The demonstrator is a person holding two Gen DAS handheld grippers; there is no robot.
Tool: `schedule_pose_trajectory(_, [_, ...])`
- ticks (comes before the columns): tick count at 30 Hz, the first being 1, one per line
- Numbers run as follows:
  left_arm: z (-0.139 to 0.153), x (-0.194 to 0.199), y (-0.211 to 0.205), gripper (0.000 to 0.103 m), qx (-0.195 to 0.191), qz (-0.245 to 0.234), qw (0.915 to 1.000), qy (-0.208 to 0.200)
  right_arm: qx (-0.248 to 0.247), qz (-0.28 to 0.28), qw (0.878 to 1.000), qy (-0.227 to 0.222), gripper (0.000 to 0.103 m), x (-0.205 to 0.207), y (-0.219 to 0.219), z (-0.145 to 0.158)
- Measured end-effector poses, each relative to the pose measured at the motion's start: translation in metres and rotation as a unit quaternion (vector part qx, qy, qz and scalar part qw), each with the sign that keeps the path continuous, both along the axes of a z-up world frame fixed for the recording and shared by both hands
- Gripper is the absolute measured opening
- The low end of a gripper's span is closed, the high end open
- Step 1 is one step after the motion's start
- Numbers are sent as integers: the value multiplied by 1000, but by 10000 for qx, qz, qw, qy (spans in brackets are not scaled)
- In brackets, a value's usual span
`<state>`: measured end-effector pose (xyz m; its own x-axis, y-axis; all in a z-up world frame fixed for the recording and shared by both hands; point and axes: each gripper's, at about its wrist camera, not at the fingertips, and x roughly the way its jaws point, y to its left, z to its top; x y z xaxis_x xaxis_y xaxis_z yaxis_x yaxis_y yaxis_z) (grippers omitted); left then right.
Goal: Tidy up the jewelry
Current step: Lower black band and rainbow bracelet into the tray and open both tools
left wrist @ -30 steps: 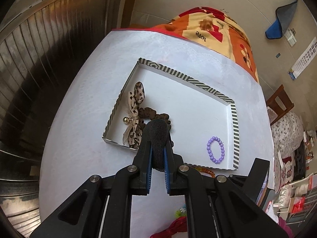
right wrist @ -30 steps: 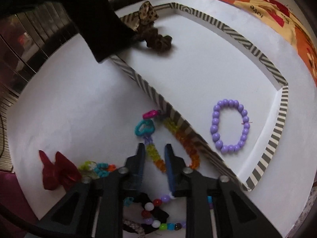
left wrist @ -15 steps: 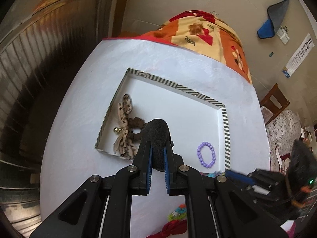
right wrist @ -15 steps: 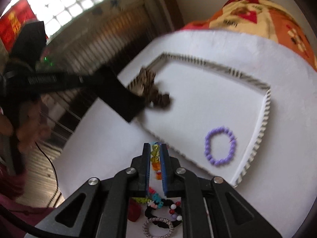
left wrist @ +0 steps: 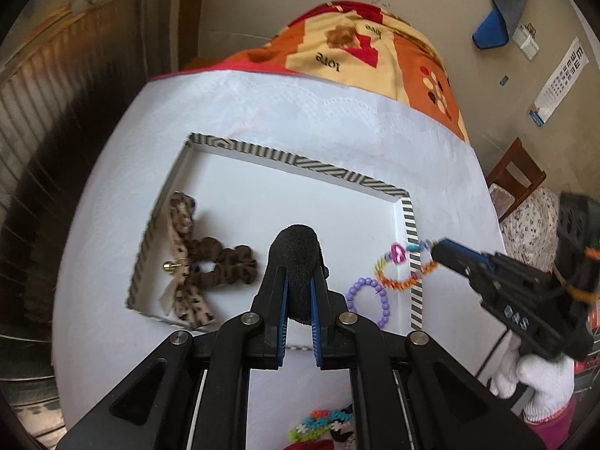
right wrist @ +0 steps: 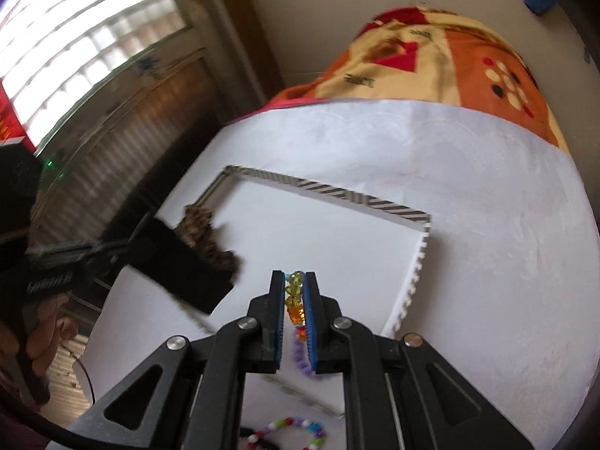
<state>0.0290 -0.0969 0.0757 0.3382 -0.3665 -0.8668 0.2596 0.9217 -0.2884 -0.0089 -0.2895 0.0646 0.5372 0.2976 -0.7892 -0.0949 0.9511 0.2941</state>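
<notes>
A white tray with a striped rim (left wrist: 408, 232) (right wrist: 356, 197) lies on the white table. In it are a leopard bow scrunchie (left wrist: 210, 266) (right wrist: 202, 232) at the left and a purple bead bracelet (left wrist: 369, 302) near the right rim. My left gripper (left wrist: 298, 272) is shut on a black fuzzy fabric piece (right wrist: 180, 270), held over the tray's middle to the right of the scrunchie. My right gripper (right wrist: 293, 277) (left wrist: 437, 253) is shut on a multicoloured bead chain (left wrist: 405, 281). The chain hangs above the tray's right rim, just over the bracelet.
Loose beaded pieces (left wrist: 322, 423) (right wrist: 288, 427) lie on the table in front of the tray. A patterned orange blanket (left wrist: 356, 48) covers the far end. A wooden chair (left wrist: 517, 176) stands at the right. A white-gloved hand (left wrist: 536, 382) holds the right gripper.
My right gripper shut on the bead chain, lifted it off the table and carried it over the tray's right rim. My left gripper drifted right, away from the scrunchie.
</notes>
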Motion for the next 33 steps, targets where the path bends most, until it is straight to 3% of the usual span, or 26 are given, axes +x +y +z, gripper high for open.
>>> schedule_pose_trajectory(9, [-35,12,-18,0,-56,-21,9994,329,25,-180,9991,384,10,38,-17,-38])
schedule_pose_trajectory(18, [-79,22,18,0,305,489,9962,654,373,97,9961,793,10,70,16,-87])
schedule_pose_trajectory(28, [-84,11,23,0,382,456,9961,648,464,384,9919,1121,10,84,53,-113])
schedule_pose_trajectory(32, [-79,7,21,0,379,438,9967,574,553,317,9919,1095,15,77,51,-107])
schedule_pose_trajectory(33, [-78,6,21,5,390,453,9967,550,559,293,9927,1027,16,74,49,-102])
